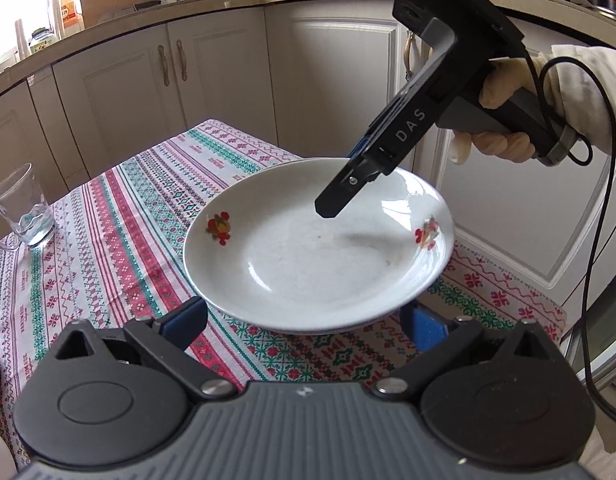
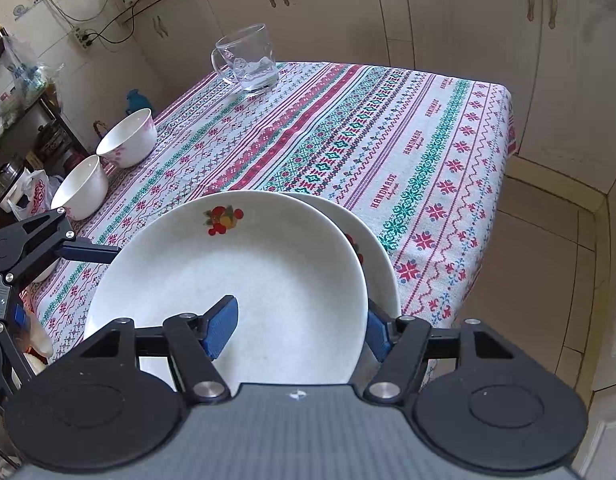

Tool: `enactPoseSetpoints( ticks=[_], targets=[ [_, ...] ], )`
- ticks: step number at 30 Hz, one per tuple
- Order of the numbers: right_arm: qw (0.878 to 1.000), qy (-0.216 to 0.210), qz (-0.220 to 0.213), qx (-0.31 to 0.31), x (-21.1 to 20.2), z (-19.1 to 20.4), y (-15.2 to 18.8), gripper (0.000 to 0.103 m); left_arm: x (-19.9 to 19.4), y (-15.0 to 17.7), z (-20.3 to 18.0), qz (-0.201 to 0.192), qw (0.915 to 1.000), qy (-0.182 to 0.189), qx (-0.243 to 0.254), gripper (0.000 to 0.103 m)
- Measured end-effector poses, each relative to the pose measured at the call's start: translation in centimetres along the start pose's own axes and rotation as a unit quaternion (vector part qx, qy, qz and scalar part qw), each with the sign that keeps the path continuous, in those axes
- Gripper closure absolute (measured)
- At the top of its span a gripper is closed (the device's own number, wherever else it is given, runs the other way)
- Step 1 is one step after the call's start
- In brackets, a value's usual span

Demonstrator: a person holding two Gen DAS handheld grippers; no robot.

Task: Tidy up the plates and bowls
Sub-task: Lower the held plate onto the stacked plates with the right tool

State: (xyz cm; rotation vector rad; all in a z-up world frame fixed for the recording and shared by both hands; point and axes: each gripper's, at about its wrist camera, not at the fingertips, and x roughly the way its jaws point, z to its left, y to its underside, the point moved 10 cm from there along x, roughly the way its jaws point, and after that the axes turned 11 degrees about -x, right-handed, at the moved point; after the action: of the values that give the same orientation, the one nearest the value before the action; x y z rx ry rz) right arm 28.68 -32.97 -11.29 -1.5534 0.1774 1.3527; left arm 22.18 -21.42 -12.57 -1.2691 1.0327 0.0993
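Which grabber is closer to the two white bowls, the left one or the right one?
Left. The left gripper reaches in right beside the two white bowls at the tablecloth's edge. The right gripper is farther off, its fingers straddling the rim of the top plate.
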Motion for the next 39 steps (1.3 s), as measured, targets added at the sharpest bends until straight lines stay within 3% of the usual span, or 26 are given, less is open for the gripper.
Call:
enactPoseSetpoints(
  ticks=[39],
  targets=[
    [0.999,0.048,0.009,-0.008,-2.7,1.3,1.2,0.023,0.1,-0.1,-0.3,-0.011,0.9996,0.019,-0.015,0.001]
  ],
)
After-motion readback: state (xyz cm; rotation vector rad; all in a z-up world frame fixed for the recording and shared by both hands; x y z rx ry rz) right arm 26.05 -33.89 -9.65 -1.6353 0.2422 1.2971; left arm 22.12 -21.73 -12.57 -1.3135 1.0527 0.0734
